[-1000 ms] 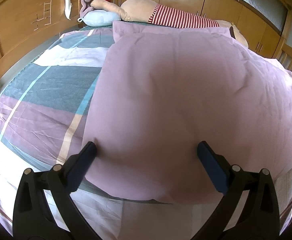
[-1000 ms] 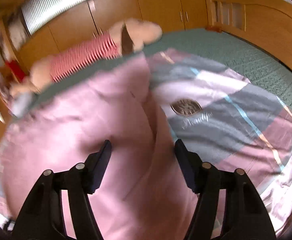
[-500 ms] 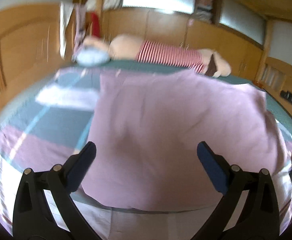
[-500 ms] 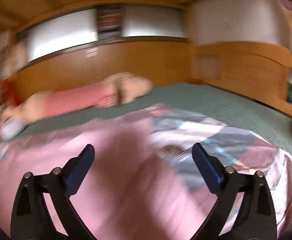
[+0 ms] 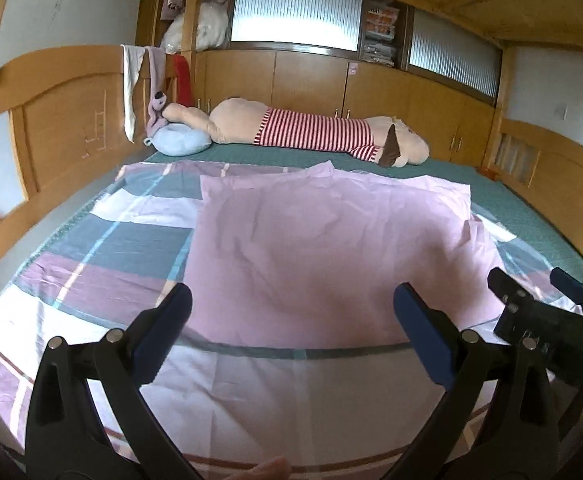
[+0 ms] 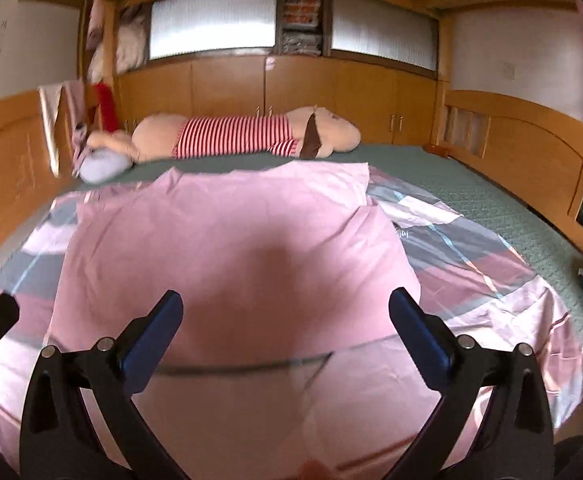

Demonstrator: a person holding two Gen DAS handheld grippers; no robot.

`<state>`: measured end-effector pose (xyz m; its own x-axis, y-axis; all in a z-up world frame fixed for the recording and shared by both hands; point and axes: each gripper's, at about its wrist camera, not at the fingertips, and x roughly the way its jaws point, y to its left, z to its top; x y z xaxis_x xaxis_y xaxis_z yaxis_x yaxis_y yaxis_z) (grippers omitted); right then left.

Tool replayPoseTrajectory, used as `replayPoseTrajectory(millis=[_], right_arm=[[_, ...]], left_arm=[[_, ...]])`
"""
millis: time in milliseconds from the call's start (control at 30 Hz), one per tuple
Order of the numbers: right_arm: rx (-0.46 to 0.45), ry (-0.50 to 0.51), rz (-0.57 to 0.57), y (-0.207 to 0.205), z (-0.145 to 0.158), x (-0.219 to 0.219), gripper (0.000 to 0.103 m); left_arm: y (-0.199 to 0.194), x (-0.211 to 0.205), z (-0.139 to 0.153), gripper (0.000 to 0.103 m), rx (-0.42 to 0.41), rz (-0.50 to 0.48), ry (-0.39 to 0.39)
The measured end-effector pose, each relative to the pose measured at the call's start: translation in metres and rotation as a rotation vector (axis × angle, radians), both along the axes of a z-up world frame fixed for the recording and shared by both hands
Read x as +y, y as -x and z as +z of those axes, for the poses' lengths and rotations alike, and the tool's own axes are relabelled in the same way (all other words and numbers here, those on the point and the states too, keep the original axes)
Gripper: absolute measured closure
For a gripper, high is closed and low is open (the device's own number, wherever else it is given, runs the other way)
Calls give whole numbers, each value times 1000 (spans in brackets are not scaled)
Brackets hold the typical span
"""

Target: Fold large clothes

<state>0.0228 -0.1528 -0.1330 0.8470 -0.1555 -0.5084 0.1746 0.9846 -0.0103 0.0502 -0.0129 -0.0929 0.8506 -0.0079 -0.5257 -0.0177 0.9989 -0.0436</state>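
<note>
Wooden panelling and cupboards wall in a wide bed [image 5: 503, 204] with a green mattress cover, and both cameras look across it from the foot end.

Left tool [image 5: 291, 320]: its blue-padded jaws stand wide apart with nothing between them, hanging above the near edge of the cloth. Right tool [image 6: 287, 320]: its jaws are opening, almost at their widest, and nothing is caught between the pads either. In the left view the right tool sits at the right edge, beside the cloth's right margin, which suggests each hand is working its own side.

Beyond the tools lies the pink sheet [image 5: 323, 248], the large piece being folded. It rests flat and loose on a patchwork cover [image 5: 103, 248] of grey, pink and white blocks. Its far edge shows 2 layers slightly offset, so I judge 1 fold is already laid, and the empty tools are likely backed off to pick new corners. The right flank is rumpled and may need smoothing first.

Farther back, a long plush toy in a red-striped top [image 5: 315, 136] lies along the head of the bed, clear of the work, with a pale blue cushion [image 5: 179, 142] at its left end.
</note>
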Motion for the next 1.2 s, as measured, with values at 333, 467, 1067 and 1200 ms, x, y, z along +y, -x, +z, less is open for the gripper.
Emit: replayPoseTrajectory(millis=[333,467,1067,1200], right_arm=[[-27,110,-22,30,17,17,1],[-13,65,-22,32,18,7,1],[-36,88,-38,33,23,1,1],[-35,89,-38,33,22,2,1]], left_arm=[[11,-10,11,2,35,-6,14],[12,-14,13,2,52,0,23],[7,-13,9,2,61,-13,9],[6,-13,9,2,65,-15,9]])
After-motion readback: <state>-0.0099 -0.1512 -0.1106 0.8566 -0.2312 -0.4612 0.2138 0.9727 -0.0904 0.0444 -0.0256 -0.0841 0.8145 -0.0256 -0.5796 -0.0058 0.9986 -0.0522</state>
